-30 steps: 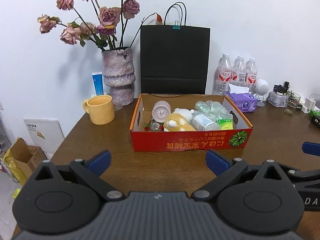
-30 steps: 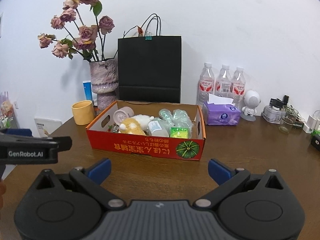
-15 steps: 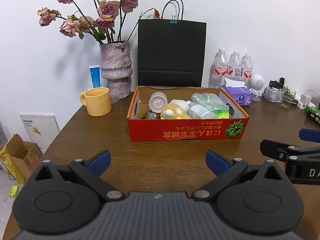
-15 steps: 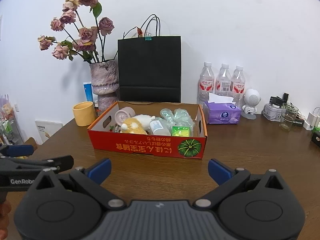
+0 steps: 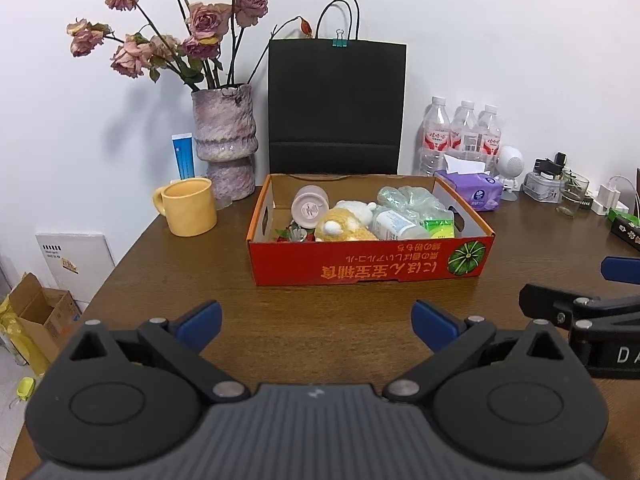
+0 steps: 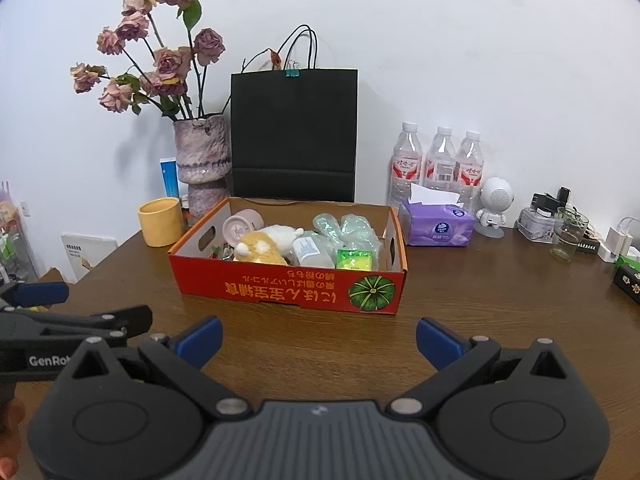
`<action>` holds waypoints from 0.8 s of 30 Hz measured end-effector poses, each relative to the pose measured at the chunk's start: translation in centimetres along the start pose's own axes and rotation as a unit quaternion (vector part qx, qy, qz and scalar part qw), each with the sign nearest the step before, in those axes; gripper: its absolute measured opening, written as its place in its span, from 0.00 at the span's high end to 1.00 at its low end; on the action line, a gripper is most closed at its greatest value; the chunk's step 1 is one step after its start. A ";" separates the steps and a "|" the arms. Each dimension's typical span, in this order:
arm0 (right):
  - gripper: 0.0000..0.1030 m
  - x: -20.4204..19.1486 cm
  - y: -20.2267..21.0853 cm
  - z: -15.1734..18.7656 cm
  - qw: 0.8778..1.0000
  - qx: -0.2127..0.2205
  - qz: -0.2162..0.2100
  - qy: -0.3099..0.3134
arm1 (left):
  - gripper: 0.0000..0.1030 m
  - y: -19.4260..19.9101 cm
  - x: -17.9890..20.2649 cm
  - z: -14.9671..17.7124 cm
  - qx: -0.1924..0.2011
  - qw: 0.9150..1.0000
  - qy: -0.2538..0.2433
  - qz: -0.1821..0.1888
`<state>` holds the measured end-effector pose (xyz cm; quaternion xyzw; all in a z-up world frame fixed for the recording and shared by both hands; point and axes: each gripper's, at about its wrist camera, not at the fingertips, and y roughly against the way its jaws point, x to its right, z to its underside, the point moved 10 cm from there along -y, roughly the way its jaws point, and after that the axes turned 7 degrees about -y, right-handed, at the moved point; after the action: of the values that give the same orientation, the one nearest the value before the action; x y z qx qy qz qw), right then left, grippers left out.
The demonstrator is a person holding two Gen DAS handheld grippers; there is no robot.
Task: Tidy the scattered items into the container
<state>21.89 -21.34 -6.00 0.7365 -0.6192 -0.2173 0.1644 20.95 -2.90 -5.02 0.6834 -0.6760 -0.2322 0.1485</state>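
Nearest the cameras, the left gripper (image 5: 316, 322) and the right gripper (image 6: 319, 338) hung over the bare near part of the brown desk (image 5: 320, 304), each with its blue-tipped fingers (image 5: 200, 320) spread wide and holding nothing. Beyond them, near the middle of the desk, sat the red cardboard box (image 5: 368, 270). Inside it lay a pink cup (image 5: 310, 210) on its side at the left, a yellow and white plush toy (image 5: 346, 224), a white bottle (image 5: 394, 226), a green packet (image 5: 440, 229) and clear plastic wrap (image 5: 408, 198). Farther left stood a yellow mug (image 5: 190, 206); behind the box, by the wall, a vase of dried roses (image 5: 224, 140), a black paper bag (image 5: 336, 106) and three water bottles (image 5: 462, 136).
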 end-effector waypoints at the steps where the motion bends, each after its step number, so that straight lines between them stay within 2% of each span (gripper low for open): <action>1: 0.00 0.0 0.1 -0.1 1.000 0.000 0.000 0.000 | 0.00 0.0 0.1 -0.1 0.001 1.000 -0.001 0.001; 24: 0.00 0.0 0.6 -0.3 1.000 -0.002 -0.005 -0.009 | 0.00 0.4 0.6 0.1 -0.004 1.000 -0.002 -0.009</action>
<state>21.53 -21.46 -5.46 0.7374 -0.6164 -0.2257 0.1589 20.53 -3.45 -5.00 0.6886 -0.6690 -0.2378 0.1477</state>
